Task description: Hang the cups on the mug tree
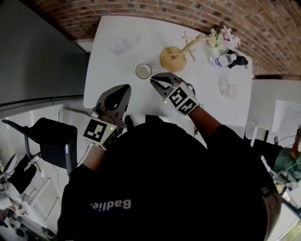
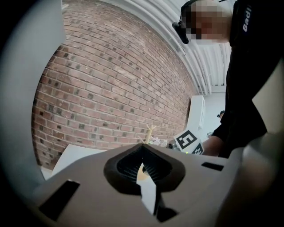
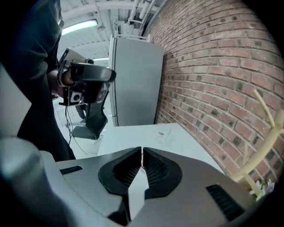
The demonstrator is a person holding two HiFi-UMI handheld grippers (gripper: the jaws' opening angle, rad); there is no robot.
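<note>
White table (image 1: 101, 70) set against a brick wall (image 1: 141, 14), seen steeply from above. One cup (image 1: 143, 71) stands upright near the table's middle, mouth up, with a pale rim and a dark inside; its handle is too small to make out. Just beyond it to the right is the wooden mug tree (image 1: 172, 57), with a round base and bare pegs, nothing hung. Cup looks ceramic: stiff, moderately heavy, glazed and likely slick, apt to chip if knocked on a peg. Best hold is probably across the rim wall opposite the handle, leaving the loop free for a peg. Right gripper (image 1: 152, 81) hovers just short of the cup, jaws closed together with nothing between them. Left gripper (image 1: 126, 87) is further back toward the near edge, jaws likewise pressed together and empty. Either pair must part before any grasp. Further out: a clear glass-like thing (image 1: 120, 45) at far left, possibly a second cup; flowers (image 1: 222, 34) and a bottle (image 1: 225, 60) at far right.
</note>
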